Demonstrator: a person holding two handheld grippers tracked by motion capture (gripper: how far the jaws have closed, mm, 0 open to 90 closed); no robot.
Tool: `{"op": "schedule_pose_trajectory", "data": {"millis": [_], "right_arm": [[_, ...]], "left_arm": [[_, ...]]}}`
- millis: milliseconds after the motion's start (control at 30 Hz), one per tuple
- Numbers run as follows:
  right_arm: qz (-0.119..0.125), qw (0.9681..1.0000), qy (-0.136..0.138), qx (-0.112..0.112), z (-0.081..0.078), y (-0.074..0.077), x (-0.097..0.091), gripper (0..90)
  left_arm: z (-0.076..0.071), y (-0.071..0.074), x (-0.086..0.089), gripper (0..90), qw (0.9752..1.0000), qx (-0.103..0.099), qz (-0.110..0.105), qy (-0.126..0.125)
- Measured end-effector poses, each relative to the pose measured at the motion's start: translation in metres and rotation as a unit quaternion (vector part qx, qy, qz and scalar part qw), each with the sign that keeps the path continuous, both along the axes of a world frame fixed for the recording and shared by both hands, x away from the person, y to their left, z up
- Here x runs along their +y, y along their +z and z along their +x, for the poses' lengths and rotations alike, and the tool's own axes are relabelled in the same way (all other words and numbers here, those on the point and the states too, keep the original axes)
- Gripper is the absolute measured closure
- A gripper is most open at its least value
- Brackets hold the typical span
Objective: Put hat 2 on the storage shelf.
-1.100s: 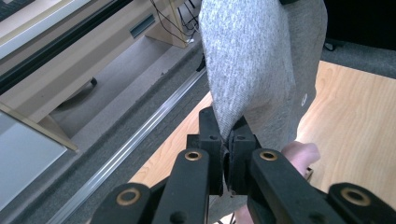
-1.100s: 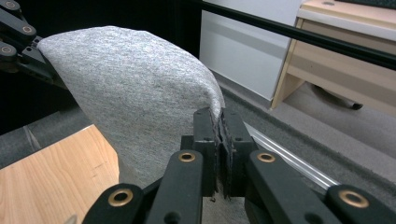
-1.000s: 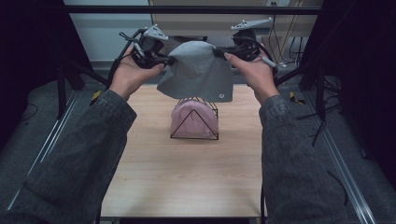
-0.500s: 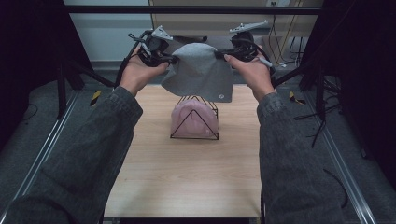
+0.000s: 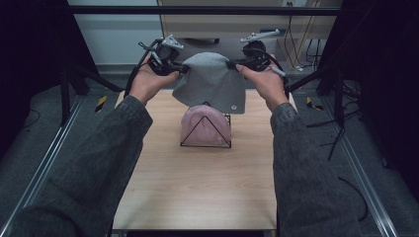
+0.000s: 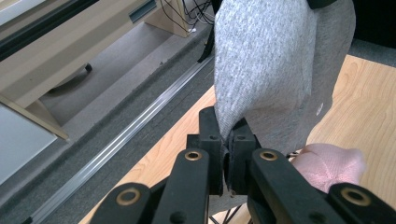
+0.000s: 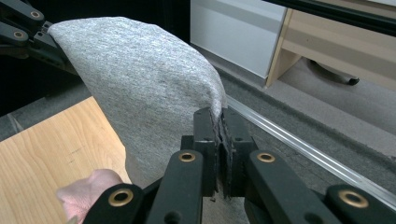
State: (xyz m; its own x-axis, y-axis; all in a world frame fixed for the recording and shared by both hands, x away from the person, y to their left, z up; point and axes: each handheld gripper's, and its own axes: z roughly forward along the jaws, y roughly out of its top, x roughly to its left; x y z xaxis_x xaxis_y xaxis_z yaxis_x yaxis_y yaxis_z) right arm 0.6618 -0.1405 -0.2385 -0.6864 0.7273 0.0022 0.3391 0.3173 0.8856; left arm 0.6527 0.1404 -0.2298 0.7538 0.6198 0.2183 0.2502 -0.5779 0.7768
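A grey knit cap (image 5: 211, 81) hangs stretched between my two grippers above the far part of the wooden table (image 5: 197, 182). My left gripper (image 5: 184, 69) is shut on its left edge, and in the left gripper view the jaws pinch the grey cap (image 6: 275, 70) at the left gripper (image 6: 228, 140). My right gripper (image 5: 231, 65) is shut on the right edge; the right gripper view has the grey cap (image 7: 140, 88) clamped at the right gripper (image 7: 218, 133). Just below the grey cap a pink cap (image 5: 205, 128) sits on a black wire stand (image 5: 225, 143).
Metal rails (image 5: 54, 148) run along both sides of the table. Behind the table stand a pale cabinet (image 5: 217, 24), cables (image 5: 301, 34) and dark frame legs (image 5: 336, 89). The near half of the table is bare wood.
Both hands have come down with the grey cap, so its lower edge now hangs nearer to the pink cap on the stand. Both grips are unchanged.
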Motion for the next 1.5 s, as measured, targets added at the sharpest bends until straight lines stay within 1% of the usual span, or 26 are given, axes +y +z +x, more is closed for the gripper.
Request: {"op": "schedule_pose_trajectory", "data": {"millis": [200,300,600,767,833,867,900,967,1067,1333,1500], "right_arm": [[-0.003,1.0000,-0.001,0.000,-0.001,-0.006,-0.001,86.9],[-0.003,1.0000,-0.003,0.003,-0.002,-0.009,-0.002,86.9],[-0.010,0.9999,-0.006,-0.002,-0.005,-0.013,-0.001,86.9],[-0.016,0.9998,-0.008,-0.010,-0.008,-0.016,0.002,86.9],[-0.017,0.9998,-0.007,-0.009,-0.009,-0.017,0.003,86.9],[-0.017,0.9998,-0.008,-0.010,-0.009,-0.018,0.003,86.9],[-0.015,0.9998,-0.009,-0.009,-0.010,-0.019,0.003,86.9],[-0.017,0.9998,-0.009,-0.009,-0.011,-0.021,0.004,86.9],[-0.023,0.9996,-0.009,-0.011,-0.012,-0.023,0.006,86.9],[-0.028,0.9996,-0.009,-0.001,-0.012,-0.033,0.007,86.8],[-0.040,0.9991,-0.010,0.013,-0.010,-0.050,0.011,86.8]], "left_arm": [[0.000,-0.006,-0.002,86.9,1.0000,0.004,0.003,-0.001],[-0.001,-0.009,-0.003,87.0,1.0000,0.004,0.002,-0.001],[-0.001,-0.014,-0.003,86.9,1.0000,0.006,-0.001,0.001],[-0.003,-0.019,-0.002,86.9,0.9999,0.008,-0.009,0.009],[-0.004,-0.021,-0.001,87.0,0.9998,0.009,-0.010,0.014],[-0.005,-0.023,0.000,86.9,0.9997,0.010,-0.017,0.018],[-0.005,-0.024,0.001,86.9,0.9996,0.010,-0.016,0.019],[-0.007,-0.027,0.000,86.9,0.9994,0.008,-0.023,0.025],[-0.009,-0.031,0.000,86.9,0.9993,0.006,-0.021,0.029],[-0.008,-0.041,0.001,86.7,0.9992,0.009,-0.018,0.034],[-0.006,-0.057,0.001,86.7,0.9990,0.023,-0.011,0.036]]}}
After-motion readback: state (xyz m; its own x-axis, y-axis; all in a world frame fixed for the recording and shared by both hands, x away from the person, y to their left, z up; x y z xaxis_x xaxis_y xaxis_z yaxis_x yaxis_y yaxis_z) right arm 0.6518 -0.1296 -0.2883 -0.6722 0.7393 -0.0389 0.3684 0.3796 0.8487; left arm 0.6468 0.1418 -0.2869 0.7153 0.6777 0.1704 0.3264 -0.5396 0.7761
